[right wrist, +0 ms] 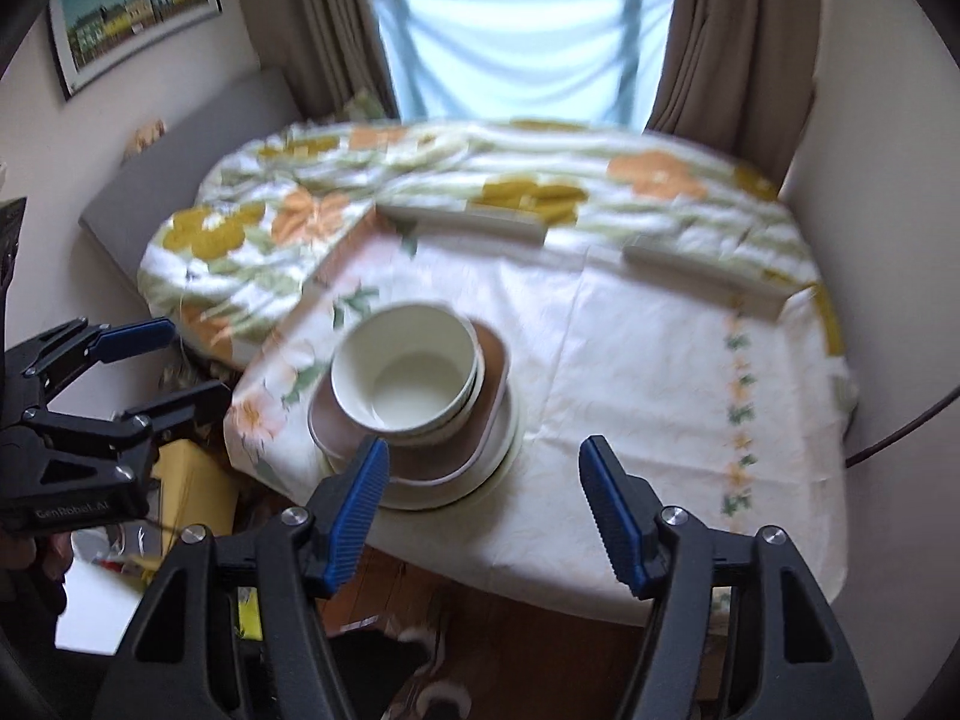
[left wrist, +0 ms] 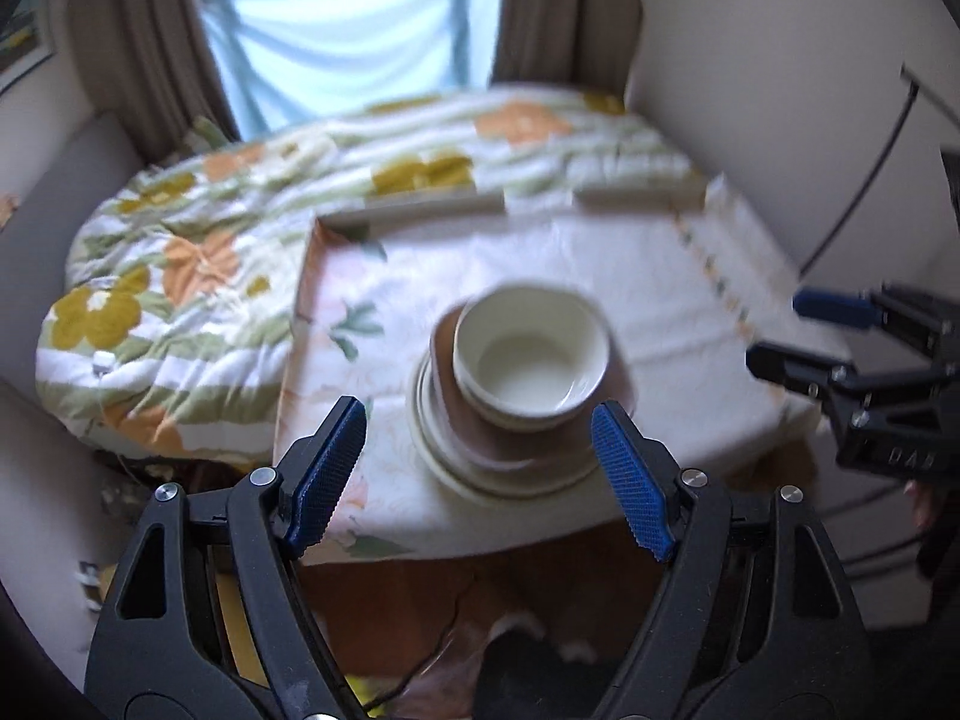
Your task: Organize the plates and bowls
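Observation:
A stack of dishes stands on the cloth-covered table [left wrist: 660, 276]. White bowls [left wrist: 531, 354] are nested on top, on a brown plate [left wrist: 480, 432], on cream round plates [left wrist: 510, 480]. The bowls [right wrist: 408, 372], brown plate [right wrist: 456, 450] and cream plates [right wrist: 480, 486] also show in the right wrist view. My left gripper [left wrist: 480, 468] is open and empty, held in front of the stack. My right gripper [right wrist: 480, 498] is open and empty, near the stack's right side, and shows in the left wrist view [left wrist: 798, 330]. My left gripper shows at the left of the right wrist view [right wrist: 174, 354].
A flowered quilt [left wrist: 198, 252] covers the bed behind the table. A window with curtains [right wrist: 528, 36] is at the back. A white wall [left wrist: 780, 90] stands on the right. A framed picture [right wrist: 132, 12] hangs left. Clutter lies on the floor under the table's front edge [right wrist: 192, 492].

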